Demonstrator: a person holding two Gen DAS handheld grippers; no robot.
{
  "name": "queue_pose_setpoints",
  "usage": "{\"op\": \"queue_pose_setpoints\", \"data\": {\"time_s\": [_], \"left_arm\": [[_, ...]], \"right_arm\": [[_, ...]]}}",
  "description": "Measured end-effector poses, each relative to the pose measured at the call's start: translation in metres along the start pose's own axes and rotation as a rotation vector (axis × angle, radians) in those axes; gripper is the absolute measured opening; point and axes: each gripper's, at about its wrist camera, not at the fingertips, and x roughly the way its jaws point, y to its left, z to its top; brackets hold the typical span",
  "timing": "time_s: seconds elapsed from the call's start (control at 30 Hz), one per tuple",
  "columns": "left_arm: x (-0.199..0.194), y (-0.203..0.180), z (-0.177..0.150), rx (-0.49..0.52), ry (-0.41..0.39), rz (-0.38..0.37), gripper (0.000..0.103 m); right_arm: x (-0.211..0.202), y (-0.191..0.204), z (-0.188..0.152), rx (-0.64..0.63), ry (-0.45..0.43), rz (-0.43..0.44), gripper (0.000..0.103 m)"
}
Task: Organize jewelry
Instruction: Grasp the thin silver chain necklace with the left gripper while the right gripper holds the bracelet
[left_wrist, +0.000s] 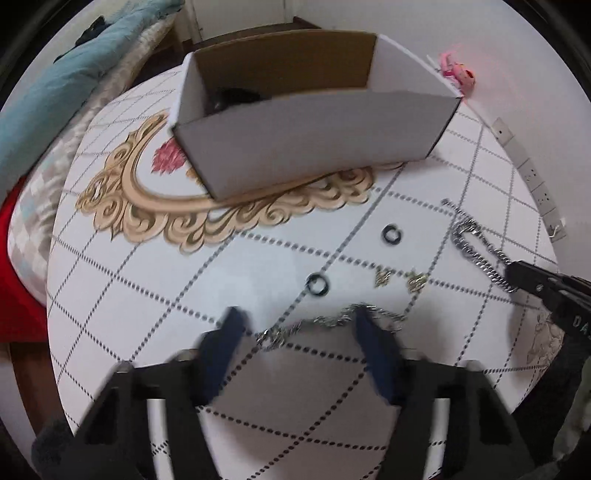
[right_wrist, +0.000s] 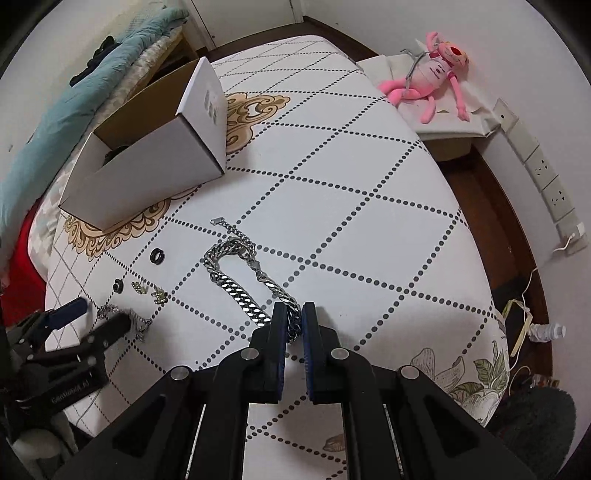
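Two grippers are engaged at the near edge of the patterned table (right_wrist: 369, 192). The right gripper (right_wrist: 294, 321) is closed onto the near end of the heavy silver chain (right_wrist: 236, 288), links being pinched between its pads. The left gripper (left_wrist: 295, 325) is held wide open astride a thin silver chain (left_wrist: 332, 321), nothing yet gripped. Beyond lie two gold earrings (left_wrist: 400, 278) and two black rings (left_wrist: 317, 284), loose on the surface. Farthest, the open cardboard box (left_wrist: 303, 147) holds a dark item. Risk is noted: the heavy chain, gripped at one end only, may drag over the earrings or slip free when lifted.
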Motion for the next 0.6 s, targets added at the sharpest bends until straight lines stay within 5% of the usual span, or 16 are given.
{"op": "queue_pose_setpoints", "data": {"time_s": [0.03, 0.07, 0.6], "left_arm": [[-0.002, -0.003, 0.002, 0.007, -0.005, -0.004, 0.017], [-0.003, -0.005, 0.003, 0.007, -0.004, -0.007, 0.011], [-0.047, 0.045, 0.002, -0.201, -0.067, -0.185, 0.0]], "right_arm": [[0.0, 0.001, 0.0, 0.0, 0.001, 0.0, 0.009], [0.0, 0.001, 0.0, -0.002, 0.0, -0.001, 0.009], [-0.03, 0.016, 0.009, 0.004, -0.056, 0.081, 0.009]]}}
